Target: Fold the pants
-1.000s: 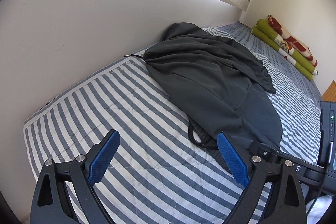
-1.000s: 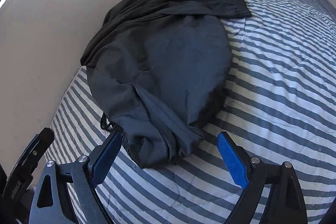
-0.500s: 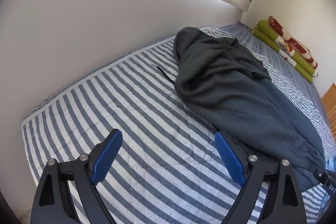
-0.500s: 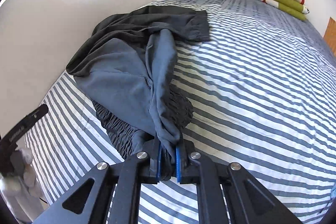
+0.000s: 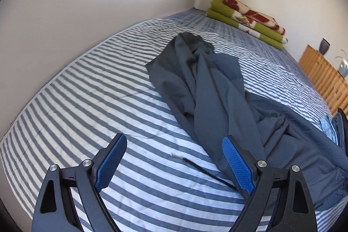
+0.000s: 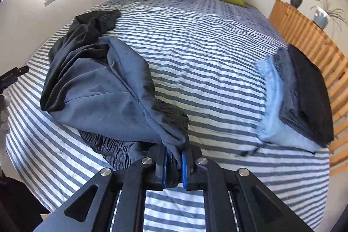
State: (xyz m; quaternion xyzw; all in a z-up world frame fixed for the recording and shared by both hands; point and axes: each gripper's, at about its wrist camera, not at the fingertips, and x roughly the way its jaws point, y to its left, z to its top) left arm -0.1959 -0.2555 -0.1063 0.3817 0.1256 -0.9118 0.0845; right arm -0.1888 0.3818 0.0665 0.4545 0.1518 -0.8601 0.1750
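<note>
From my left wrist camera no writing shows; the dark grey pants (image 5: 208,88) lie bunched in a long twisted heap across the striped bedspread (image 5: 91,105), and my left gripper (image 5: 174,162) stands spread wide, holding nothing, its right pad just beside the cloth. From my right wrist camera, lettering on a black part at the left edge is too small to read; my right gripper (image 6: 174,163) is pinched on a gathered fold of the pants (image 6: 104,88).

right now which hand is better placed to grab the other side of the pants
Left. The left tool is open and empty beside the pants; the right tool is already shut on their bunched end.
</note>
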